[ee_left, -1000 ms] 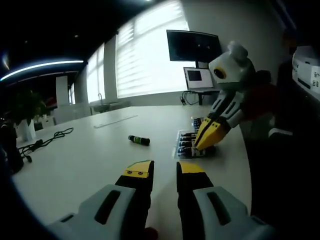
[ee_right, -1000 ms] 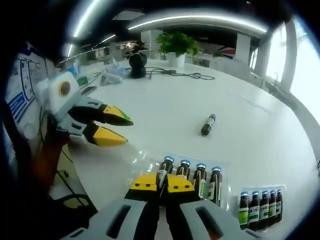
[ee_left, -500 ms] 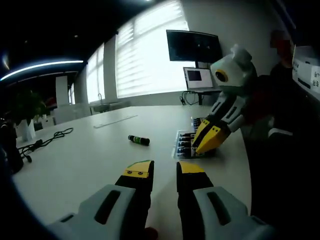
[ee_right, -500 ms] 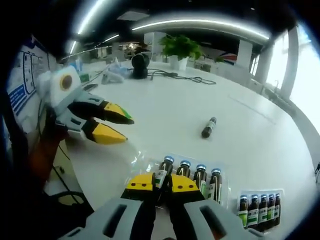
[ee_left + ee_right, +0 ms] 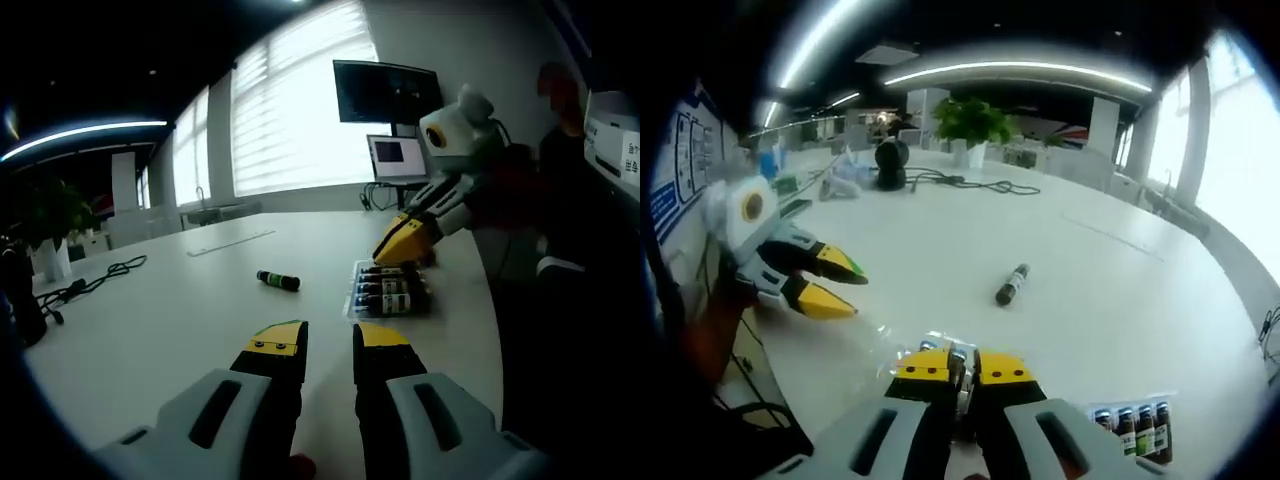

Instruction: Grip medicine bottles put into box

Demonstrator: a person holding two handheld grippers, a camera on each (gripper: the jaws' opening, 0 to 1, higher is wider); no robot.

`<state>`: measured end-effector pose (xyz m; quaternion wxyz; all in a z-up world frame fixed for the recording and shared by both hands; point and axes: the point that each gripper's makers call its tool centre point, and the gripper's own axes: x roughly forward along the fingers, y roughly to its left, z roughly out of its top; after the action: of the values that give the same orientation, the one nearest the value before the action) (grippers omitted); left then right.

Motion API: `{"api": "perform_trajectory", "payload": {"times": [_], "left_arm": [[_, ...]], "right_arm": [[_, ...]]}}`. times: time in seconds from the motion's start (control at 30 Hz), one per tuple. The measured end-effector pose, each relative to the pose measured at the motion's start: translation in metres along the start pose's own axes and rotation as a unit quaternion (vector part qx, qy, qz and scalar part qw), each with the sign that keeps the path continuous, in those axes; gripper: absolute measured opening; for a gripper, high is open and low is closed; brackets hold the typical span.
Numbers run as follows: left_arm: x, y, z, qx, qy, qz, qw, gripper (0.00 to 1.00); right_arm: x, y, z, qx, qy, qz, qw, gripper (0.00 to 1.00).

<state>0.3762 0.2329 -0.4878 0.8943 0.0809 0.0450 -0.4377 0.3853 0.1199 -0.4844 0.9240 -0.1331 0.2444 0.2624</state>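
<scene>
On the large white round table (image 5: 180,310) lies one small dark medicine bottle with a green label (image 5: 278,281), on its side and alone, well apart from the clear plastic tray of dark medicine bottles (image 5: 388,290) that sits near the table's edge. In the left gripper view, the left gripper (image 5: 328,345) with yellow-tipped black jaws hovers low above the table with a narrow gap between its jaws and nothing in it. Beyond the tray, the right gripper (image 5: 402,240) is lifted just above the tray's far end. In the right gripper view, the right gripper (image 5: 962,367) has its jaws closed on a small dark bottle with a pale label (image 5: 958,372), whose neck shows between the yellow tips. The lone bottle (image 5: 1011,285) lies on the table beyond it, and a second tray of dark bottles with green labels (image 5: 1130,429) sits at the near table edge. The left gripper (image 5: 825,283) shows at the table's edge, jaws a little apart.
</scene>
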Motion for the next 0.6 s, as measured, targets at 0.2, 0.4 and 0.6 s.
{"api": "perform_trajectory", "payload": {"times": [0.2,0.4,0.6], "left_arm": [[0.0,0.0,0.0,-0.001,0.0,0.001,1.0,0.12],[0.0,0.0,0.0,-0.001,-0.001,0.001,1.0,0.12],[-0.001,0.001,0.0,-0.002,-0.001,0.001,1.0,0.12]], "right_arm": [[0.007,-0.011,0.01,-0.011,-0.014,-0.011,0.9998,0.05],[0.015,-0.021,0.021,-0.015,-0.024,-0.014,0.9995,0.07],[0.026,-0.03,0.029,-0.016,-0.027,-0.017,0.9994,0.08]]}}
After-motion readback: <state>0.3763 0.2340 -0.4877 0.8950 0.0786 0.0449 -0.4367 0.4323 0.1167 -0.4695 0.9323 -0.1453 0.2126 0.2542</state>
